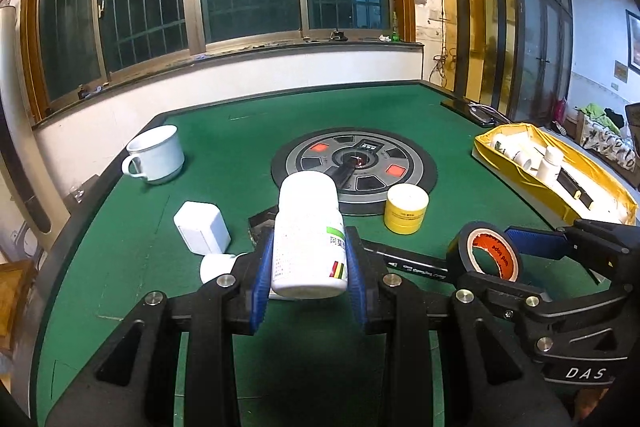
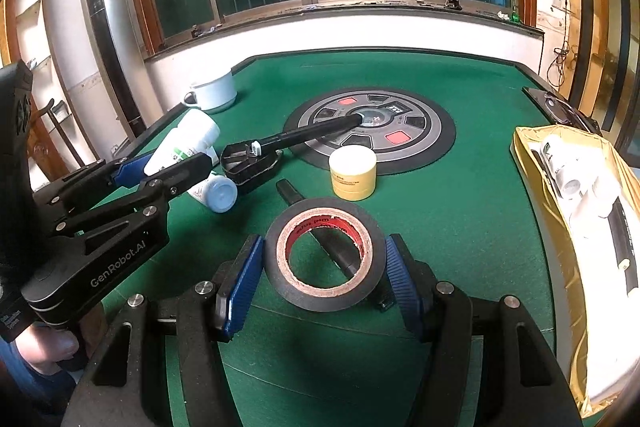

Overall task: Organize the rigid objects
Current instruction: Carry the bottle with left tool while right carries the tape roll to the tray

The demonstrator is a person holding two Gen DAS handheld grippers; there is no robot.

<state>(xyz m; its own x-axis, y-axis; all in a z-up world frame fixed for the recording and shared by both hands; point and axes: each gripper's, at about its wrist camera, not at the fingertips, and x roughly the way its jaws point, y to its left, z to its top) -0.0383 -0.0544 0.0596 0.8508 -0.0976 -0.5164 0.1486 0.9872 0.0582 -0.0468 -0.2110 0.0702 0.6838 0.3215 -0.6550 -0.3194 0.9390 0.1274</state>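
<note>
Bottle [image 1: 307, 235] clamped in my left tool [image 1: 309, 267] and tape roll [image 2: 325, 253] pinched in my right tool [image 2: 325, 267], both lifted off the green counter [image 2: 460, 187], I judge it best to carry them level toward the yellow box [image 2: 524, 151] at three o'clock, unloading one at a time.

"GenRobot.AI" on left tongs [image 2: 160, 169]; "DAS" on right tongs [image 1: 496, 247].
</note>
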